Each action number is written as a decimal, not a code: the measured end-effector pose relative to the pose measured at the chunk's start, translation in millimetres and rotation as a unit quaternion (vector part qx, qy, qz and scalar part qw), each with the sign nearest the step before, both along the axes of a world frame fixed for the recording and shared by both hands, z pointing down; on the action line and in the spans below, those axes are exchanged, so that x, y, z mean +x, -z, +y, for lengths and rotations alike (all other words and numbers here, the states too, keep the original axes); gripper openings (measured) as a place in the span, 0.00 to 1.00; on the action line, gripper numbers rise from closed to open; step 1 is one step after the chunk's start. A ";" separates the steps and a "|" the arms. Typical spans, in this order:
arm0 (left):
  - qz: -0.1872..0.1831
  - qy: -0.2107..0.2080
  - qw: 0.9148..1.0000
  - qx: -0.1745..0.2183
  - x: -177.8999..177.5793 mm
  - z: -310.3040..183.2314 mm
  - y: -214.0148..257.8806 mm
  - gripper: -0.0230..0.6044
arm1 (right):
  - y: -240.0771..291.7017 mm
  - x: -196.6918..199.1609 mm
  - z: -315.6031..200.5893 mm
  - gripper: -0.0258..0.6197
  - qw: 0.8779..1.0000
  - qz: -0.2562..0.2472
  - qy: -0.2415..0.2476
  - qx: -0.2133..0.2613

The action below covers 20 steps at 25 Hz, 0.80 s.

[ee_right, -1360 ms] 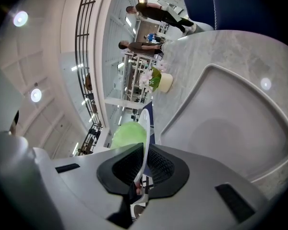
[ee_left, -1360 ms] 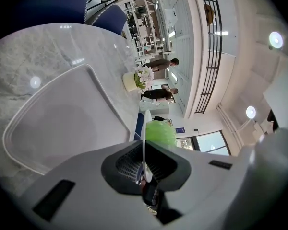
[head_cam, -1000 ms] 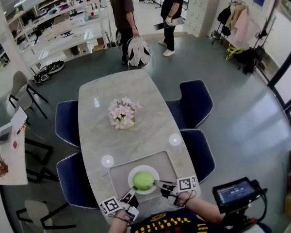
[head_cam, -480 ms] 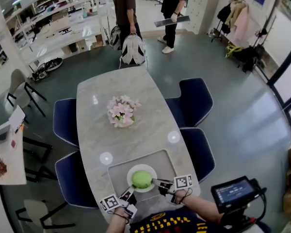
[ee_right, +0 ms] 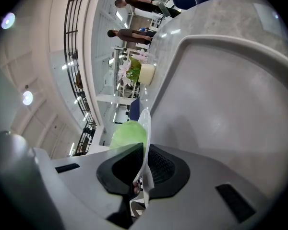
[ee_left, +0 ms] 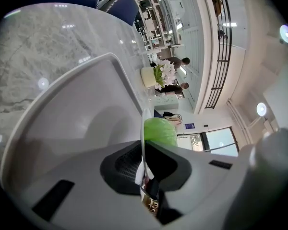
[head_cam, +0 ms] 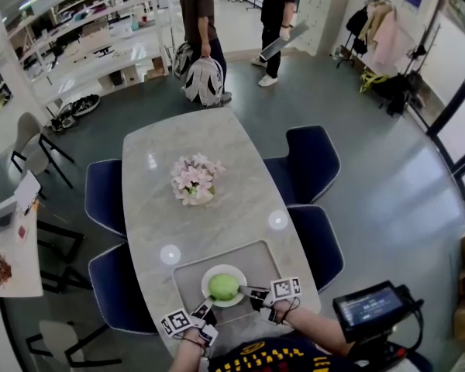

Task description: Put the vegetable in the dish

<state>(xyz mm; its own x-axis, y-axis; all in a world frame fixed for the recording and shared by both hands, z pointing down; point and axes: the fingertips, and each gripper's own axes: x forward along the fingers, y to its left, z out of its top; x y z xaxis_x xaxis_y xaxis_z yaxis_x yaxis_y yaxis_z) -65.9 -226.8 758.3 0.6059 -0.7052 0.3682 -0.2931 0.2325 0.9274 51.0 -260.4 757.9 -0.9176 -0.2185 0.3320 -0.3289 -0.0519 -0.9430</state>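
Observation:
A round green vegetable lies in a white dish on a grey mat at the near end of the marble table. My left gripper is shut on the dish's near-left rim, and my right gripper is shut on its right rim. In the left gripper view the gripper pinches the thin dish rim edge-on, with the vegetable just beyond. The right gripper view shows its gripper clamped on the rim, the vegetable to the left.
A vase of pink flowers stands mid-table. Two small white discs lie beside the mat. Blue chairs line both sides. A screen device hangs at my right. Two people stand beyond the table's far end.
Both grippers stay on the dish rim. The right gripper's marker cube has edged slightly left toward the dish. The people at the back have shifted.

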 end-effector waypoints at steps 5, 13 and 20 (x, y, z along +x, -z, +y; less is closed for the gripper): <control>-0.003 -0.003 1.000 -0.002 0.1 -0.3 -10.8 0.06 | -13.6 -0.1 -1.6 0.07 1.000 0.006 0.007 0.005; -0.013 -0.006 1.000 -0.020 -1.7 0.0 -27.8 0.06 | -30.1 -0.1 -1.9 0.07 1.000 0.022 0.013 -0.002; -0.003 0.001 0.999 -0.033 1.2 1.7 -33.0 0.06 | -34.5 -2.6 -1.1 0.07 1.000 0.022 0.015 -0.015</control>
<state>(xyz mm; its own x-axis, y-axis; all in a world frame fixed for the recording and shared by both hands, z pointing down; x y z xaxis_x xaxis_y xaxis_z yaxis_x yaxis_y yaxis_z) -64.7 -225.2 791.3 0.6024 -0.6798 0.4183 -0.2982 0.2945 0.9079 48.5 -261.5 792.3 -0.9081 -0.1813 0.3776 -0.3712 -0.0695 -0.9260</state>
